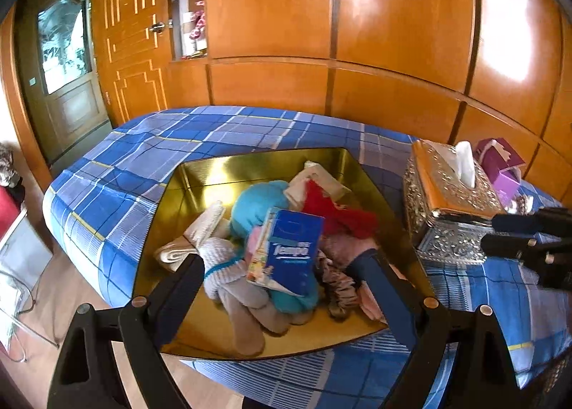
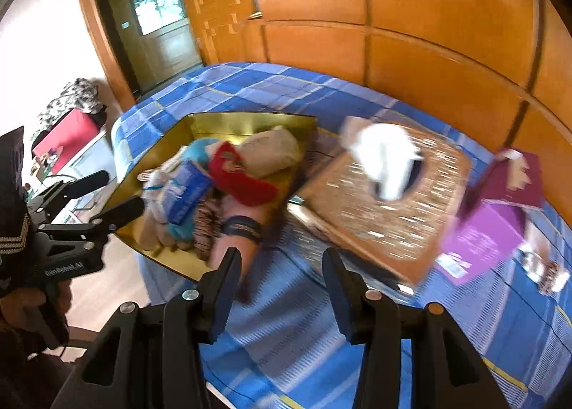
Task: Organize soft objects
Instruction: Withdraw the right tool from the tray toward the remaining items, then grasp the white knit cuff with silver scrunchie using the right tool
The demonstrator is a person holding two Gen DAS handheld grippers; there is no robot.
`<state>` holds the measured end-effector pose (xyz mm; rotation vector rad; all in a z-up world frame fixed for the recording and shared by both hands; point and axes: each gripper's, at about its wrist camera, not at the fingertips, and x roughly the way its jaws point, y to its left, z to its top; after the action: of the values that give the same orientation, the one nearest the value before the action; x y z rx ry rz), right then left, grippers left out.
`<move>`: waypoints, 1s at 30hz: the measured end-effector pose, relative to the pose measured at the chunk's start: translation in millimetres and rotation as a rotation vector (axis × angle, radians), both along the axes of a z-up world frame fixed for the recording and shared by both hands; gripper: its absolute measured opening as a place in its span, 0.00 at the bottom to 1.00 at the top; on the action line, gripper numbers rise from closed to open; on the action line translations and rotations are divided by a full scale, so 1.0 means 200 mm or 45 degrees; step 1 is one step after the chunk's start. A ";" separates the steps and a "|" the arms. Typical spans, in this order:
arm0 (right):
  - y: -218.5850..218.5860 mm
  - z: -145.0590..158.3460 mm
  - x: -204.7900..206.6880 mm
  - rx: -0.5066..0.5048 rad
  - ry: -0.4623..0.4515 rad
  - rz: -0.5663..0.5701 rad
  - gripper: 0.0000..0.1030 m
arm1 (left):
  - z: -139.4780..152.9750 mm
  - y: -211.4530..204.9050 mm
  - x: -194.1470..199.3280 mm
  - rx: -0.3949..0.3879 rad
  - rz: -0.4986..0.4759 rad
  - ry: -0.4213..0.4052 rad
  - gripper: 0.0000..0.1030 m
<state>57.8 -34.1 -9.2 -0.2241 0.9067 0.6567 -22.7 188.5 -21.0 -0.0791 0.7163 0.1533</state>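
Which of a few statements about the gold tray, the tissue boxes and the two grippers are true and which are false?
1. The blue tissue pack lies on top of the pile in the gold tray. True.
2. The ornate tissue box sits inside the tray. False: it stands on the plaid bedspread beside the tray.
3. A white tissue sticks out of the ornate box. True.
4. The right gripper holds a red cloth. False: nothing is between its fingers; the red cloth lies in the tray.
5. The left gripper is open. True.

Glossy wood-panelled wall (image 1: 393, 15) — perhaps wardrobe doors
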 end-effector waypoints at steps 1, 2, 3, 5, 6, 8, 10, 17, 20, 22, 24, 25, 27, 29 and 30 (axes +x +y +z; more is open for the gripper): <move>-0.05 0.00 0.01 -0.002 -0.001 -0.026 0.46 | 0.00 -0.02 0.00 0.006 -0.015 0.003 0.89; -0.11 0.00 0.02 -0.004 -0.001 -0.053 0.46 | 0.00 -0.04 0.00 0.011 -0.025 0.004 0.89; -0.15 0.01 0.03 -0.007 0.000 -0.076 0.46 | 0.00 -0.05 0.00 0.015 -0.037 0.005 0.89; -0.25 0.00 0.05 -0.017 0.000 -0.133 0.46 | 0.00 -0.08 0.00 0.022 -0.060 0.009 0.89; -0.31 0.00 0.06 -0.022 0.001 -0.166 0.46 | 0.00 -0.10 0.00 0.027 -0.071 0.012 0.89; -0.43 0.00 0.08 -0.023 0.005 -0.236 0.46 | 0.01 -0.13 0.01 0.035 -0.090 0.014 0.89; -0.56 0.00 0.12 -0.019 0.008 -0.320 0.46 | 0.02 -0.17 0.01 0.045 -0.113 0.018 0.89; -0.96 -0.02 0.29 -0.048 -0.017 -0.626 0.46 | 0.04 -0.29 0.02 0.088 -0.188 0.019 0.89; -1.10 -0.03 0.37 -0.057 -0.031 -0.761 0.46 | 0.06 -0.36 0.02 0.107 -0.227 0.018 0.89; -1.20 -0.06 0.42 -0.054 -0.037 -0.856 0.46 | 0.07 -0.40 0.03 0.119 -0.254 0.017 0.89; -1.30 -0.11 0.45 -0.033 -0.032 -0.941 0.46 | 0.08 -0.45 0.03 0.129 -0.287 0.015 0.89; -1.34 -0.14 0.46 -0.015 -0.026 -0.986 0.46 | 0.09 -0.48 0.03 0.135 -0.310 0.013 0.89; -1.42 -0.20 0.47 0.005 0.014 -1.069 0.46 | 0.10 -0.52 0.03 0.150 -0.342 0.009 0.89; -1.49 -0.23 0.47 0.015 0.078 -1.141 0.46 | 0.11 -0.58 0.03 0.163 -0.384 0.006 0.89; -1.52 -0.23 0.47 0.032 0.083 -1.166 0.46 | 0.12 -0.61 0.03 0.167 -0.404 0.002 0.89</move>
<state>152.3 -338.6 -55.7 0.2392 0.9470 -0.1767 -16.1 67.2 2.3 0.1603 0.7097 -0.1034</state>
